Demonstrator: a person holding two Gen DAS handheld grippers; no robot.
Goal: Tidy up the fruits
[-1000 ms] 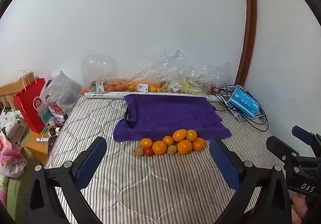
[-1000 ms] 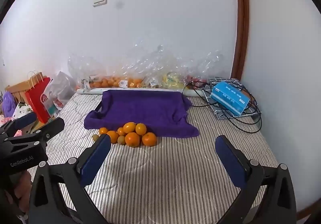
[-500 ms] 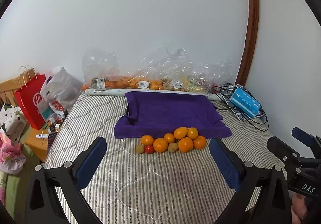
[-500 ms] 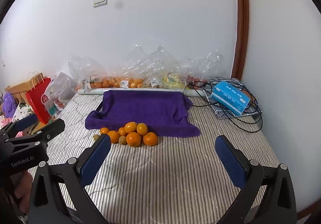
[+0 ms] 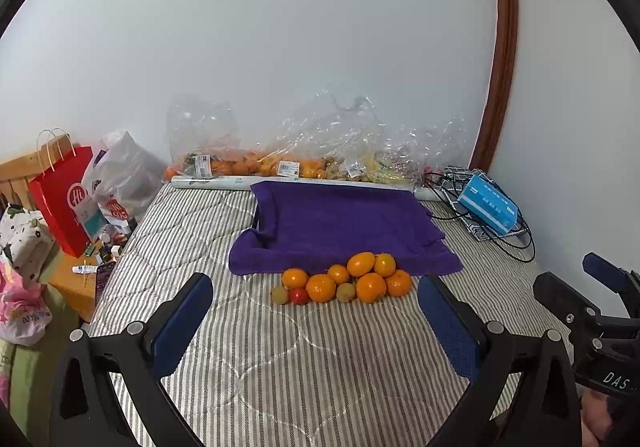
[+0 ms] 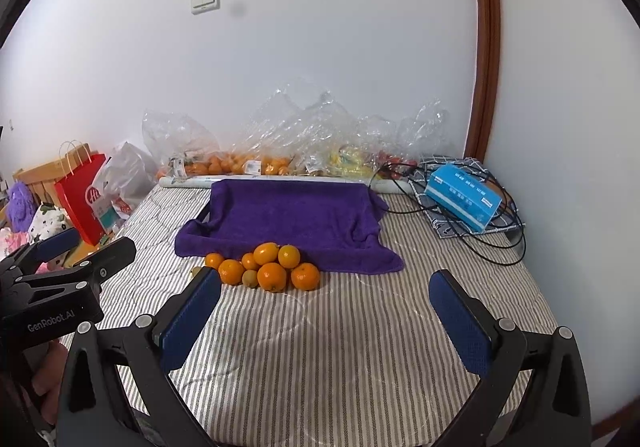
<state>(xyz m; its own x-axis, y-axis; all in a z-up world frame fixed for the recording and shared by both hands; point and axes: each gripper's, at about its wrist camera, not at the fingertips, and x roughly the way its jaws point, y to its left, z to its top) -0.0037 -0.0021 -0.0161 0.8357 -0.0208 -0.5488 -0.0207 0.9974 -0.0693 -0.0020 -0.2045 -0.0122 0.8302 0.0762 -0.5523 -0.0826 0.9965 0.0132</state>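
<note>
Fruit heaped on striped bed, touching purple towel's near edge. Left claw and right claw wide open, empty, well short. Best approached low, taking an outer orange first.

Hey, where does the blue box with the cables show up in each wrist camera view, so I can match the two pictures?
Left wrist view: the blue box sits at the right edge, right of the purple towel, near the wall.
Right wrist view: the blue box is also right of the purple towel, but nearer the picture's middle.
Shared landmark: the pile of oranges at the towel's front edge.
</note>
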